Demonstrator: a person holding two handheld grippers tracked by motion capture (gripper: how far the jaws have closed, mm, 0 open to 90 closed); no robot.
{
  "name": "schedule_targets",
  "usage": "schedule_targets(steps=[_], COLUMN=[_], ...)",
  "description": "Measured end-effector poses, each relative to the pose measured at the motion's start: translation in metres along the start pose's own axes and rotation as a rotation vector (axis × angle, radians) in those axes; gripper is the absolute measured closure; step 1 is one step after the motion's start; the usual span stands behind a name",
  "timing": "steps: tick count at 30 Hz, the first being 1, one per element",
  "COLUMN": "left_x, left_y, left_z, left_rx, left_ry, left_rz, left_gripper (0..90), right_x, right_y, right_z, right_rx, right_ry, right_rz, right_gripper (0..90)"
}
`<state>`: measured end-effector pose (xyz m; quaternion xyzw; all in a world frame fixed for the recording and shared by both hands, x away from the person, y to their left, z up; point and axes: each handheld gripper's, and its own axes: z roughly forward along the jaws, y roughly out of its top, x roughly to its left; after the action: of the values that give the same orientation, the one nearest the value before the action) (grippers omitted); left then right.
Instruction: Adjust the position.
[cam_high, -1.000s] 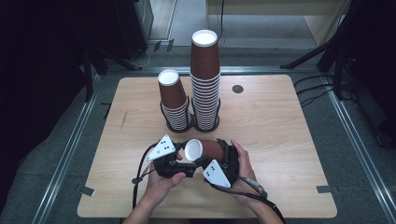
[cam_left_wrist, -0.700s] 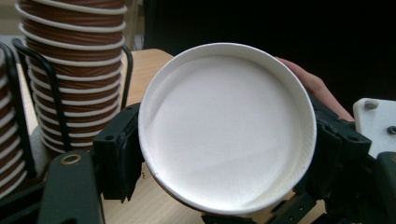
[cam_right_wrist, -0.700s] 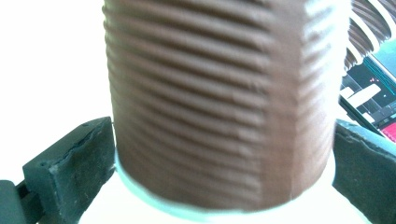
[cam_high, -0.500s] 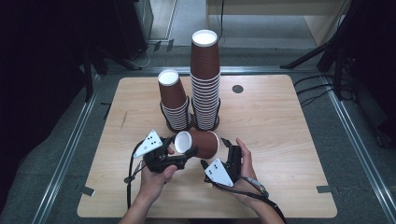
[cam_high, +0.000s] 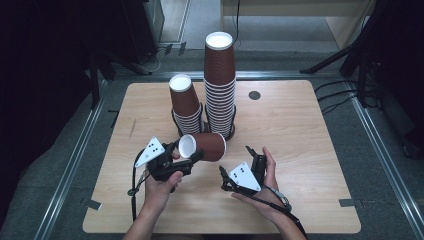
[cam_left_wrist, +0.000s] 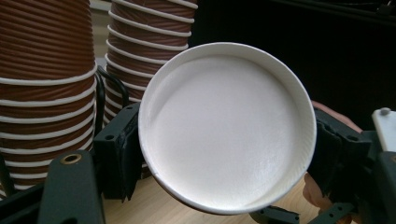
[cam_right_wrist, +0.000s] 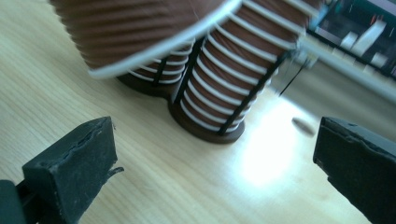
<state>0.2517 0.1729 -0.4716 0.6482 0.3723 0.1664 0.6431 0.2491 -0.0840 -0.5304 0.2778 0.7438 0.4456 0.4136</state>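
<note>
**Left claw holds one cup, right claw stands wide**

The left claw (cam_high: 184, 159) is clamped on a brown cup (cam_high: 202, 146), which lies on its side above the worktop (cam_high: 300, 130), just in front of the short stack (cam_high: 185, 102). That stack stands just left of the tall stack (cam_high: 220, 85), both in black wire holders. To the right of the cup and apart from it, the right claw (cam_high: 239, 162) has just been opening and gapes wide with nothing between its jaws.
</note>
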Motion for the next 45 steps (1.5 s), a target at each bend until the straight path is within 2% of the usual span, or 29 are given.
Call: schedule_targets(steps=[2, 4, 5, 6, 8, 11, 12, 13, 15, 19, 20, 21, 22, 23, 26, 27, 30, 35, 36, 37, 40, 41, 42, 43, 44, 45], left_x=[0.001, 0.002, 0.003, 0.003, 0.003, 0.003, 0.004, 0.004, 0.004, 0.003, 0.003, 0.003, 0.004, 0.005, 0.008, 0.008, 0.009, 0.011, 0.012, 0.012, 0.011, 0.011, 0.011, 0.011, 0.011, 0.011], left_y=[0.000, 0.000, -0.001, -0.001, -0.001, -0.001, -0.001, -0.001, -0.002, -0.003, -0.003, -0.003, -0.003, -0.003, -0.005, -0.005, -0.007, -0.007, -0.007, -0.007, -0.007, -0.007, -0.007, -0.007, -0.007, -0.007], left_z=[0.000, -0.001, 0.000, 0.000, 0.000, 0.000, 0.000, 0.000, 0.000, 0.001, 0.001, 0.001, 0.001, 0.000, 0.000, 0.000, 0.001, 0.001, 0.001, 0.000, 0.000, 0.000, 0.001, 0.001, 0.001, 0.001], left_rx=[-0.009, -0.020, -0.030, -0.030, -0.033, -0.032, -0.030, -0.030, -0.028, -0.028, -0.032, -0.032, -0.032, -0.031, -0.030, -0.030, -0.034, -0.037, -0.037, -0.036, -0.039, -0.039, -0.042, -0.042, -0.044, -0.044], left_ry=[0.004, 0.001, -0.001, -0.001, 0.006, 0.019, 0.025, 0.025, 0.022, 0.024, 0.029, 0.029, 0.031, 0.035, 0.045, 0.045, 0.048, 0.059, 0.061, 0.061, 0.062, 0.062, 0.064, 0.065, 0.065, 0.065], left_rz=[0.000, -0.003, -0.008, -0.008, -0.004, 0.004, 0.007, 0.007, 0.006, -0.001, -0.004, -0.004, -0.002, -0.004, -0.008, -0.008, -0.017, -0.017, -0.019, -0.020, -0.025, -0.025, -0.023, -0.023, -0.023, -0.023], left_gripper=[23.2, 23.2, 23.3, 23.2, 23.2, 23.2, 23.1, 23.2, 23.1, 23.2, 23.1, 23.1, 23.1, 23.1, 23.1, 23.1, 23.1, 23.1, 23.1, 23.1, 23.1, 23.1, 23.1, 23.1, 23.1, 23.1], right_x=[-0.002, -0.003, -0.005, -0.005, -0.007, -0.012, -0.013, -0.013, -0.013, -0.010, -0.009, -0.009, -0.009, -0.010, -0.009, -0.009, -0.008, -0.007, -0.007, -0.007, -0.008, -0.008, -0.008, -0.007, -0.007, -0.007], right_y=[-0.002, -0.004, -0.005, -0.005, -0.005, -0.005, -0.006, -0.006, -0.006, -0.005, -0.003, -0.003, -0.002, 0.000, 0.002, 0.002, 0.003, 0.007, 0.009, 0.009, 0.013, 0.013, 0.014, 0.016, 0.018, 0.018], right_z=[0.001, 0.002, 0.003, 0.003, 0.003, 0.003, 0.003, 0.003, 0.003, 0.001, 0.000, 0.000, -0.002, -0.004, -0.006, -0.006, -0.008, -0.009, -0.010, -0.010, -0.011, -0.011, -0.011, -0.011, -0.010, -0.010], right_rx=[0.024, 0.036, 0.045, 0.045, 0.053, 0.034, 0.011, 0.011, 0.016, 0.028, 0.028, 0.028, 0.029, 0.027, 0.034, 0.034, 0.034, 0.010, -0.002, -0.002, -0.035, -0.035, -0.045, -0.054, -0.056, -0.056], right_ry=[0.010, 0.011, 0.017, 0.017, 0.025, 0.027, 0.003, 0.003, -0.030, -0.013, -0.003, -0.003, 0.001, 0.015, 0.033, 0.033, 0.081, 0.119, 0.130, 0.130, 0.162, 0.162, 0.168, 0.179, 0.205, 0.205], right_rz=[0.057, 0.093, 0.135, 0.135, 0.175, 0.292, 0.383, 0.383, 0.469, 0.545, 0.590, 0.590, 0.618, 0.681, 0.749, 0.749, 0.851, 0.924, 0.975, 0.975, 1.101, 1.101, 1.125, 1.165, 1.234, 1.234], right_gripper=[0.0, 0.0, 0.0, 0.0, 0.0, 3.3, 10.8, 10.8, 13.9, 13.8, 13.3, 13.3, 13.2, 11.2, 6.5, 6.5, 2.5, 0.0, 0.0, 0.0, 0.0, 0.0, 0.0, 0.0, 0.0, 0.0])
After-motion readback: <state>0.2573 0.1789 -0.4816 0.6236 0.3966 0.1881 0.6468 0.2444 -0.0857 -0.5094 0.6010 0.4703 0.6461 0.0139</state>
